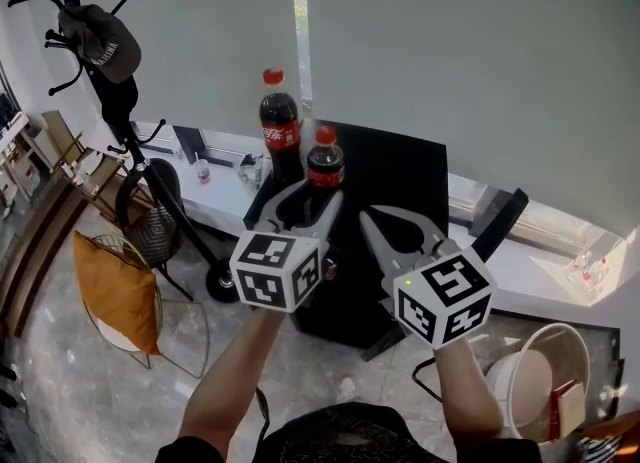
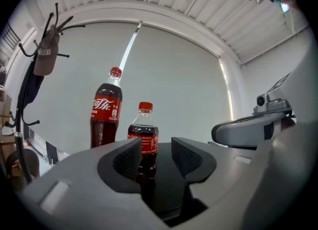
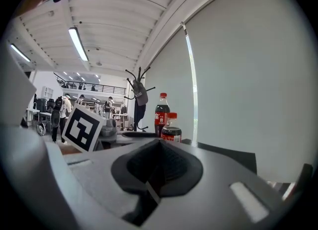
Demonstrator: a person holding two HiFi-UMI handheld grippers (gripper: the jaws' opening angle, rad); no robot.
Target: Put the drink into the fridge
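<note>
A pale grey roller blind (image 1: 450,51) fills the wall ahead of us, and below it a black surface (image 1: 400,166) stands against the windowsill; on that surface we see two drinks upright, a tall cola bottle (image 1: 280,131) at the back and a small cola bottle (image 1: 325,163) just beside it and nearer to us, both with red caps; whether the two bottles touch we cannot tell; to the left a black coat rack (image 1: 125,116) carries a dark cap (image 1: 100,41), and lower down a wire chair holds an orange cushion (image 1: 115,291); at the lower right a white bucket (image 1: 545,376) sits on the floor; our left hand-held gripper (image 2: 156,145) points level at the small cola bottle with its jaws apart, and the bottle shows in the gap between the ribbed pads (image 2: 185,155), free of their press; our right hand-held gripper (image 3: 160,143) hangs beside the left one, short of the bottles, its jaws brought together with nothing between them; each gripper shows its marker cube (image 1: 275,271) towards us.
</note>
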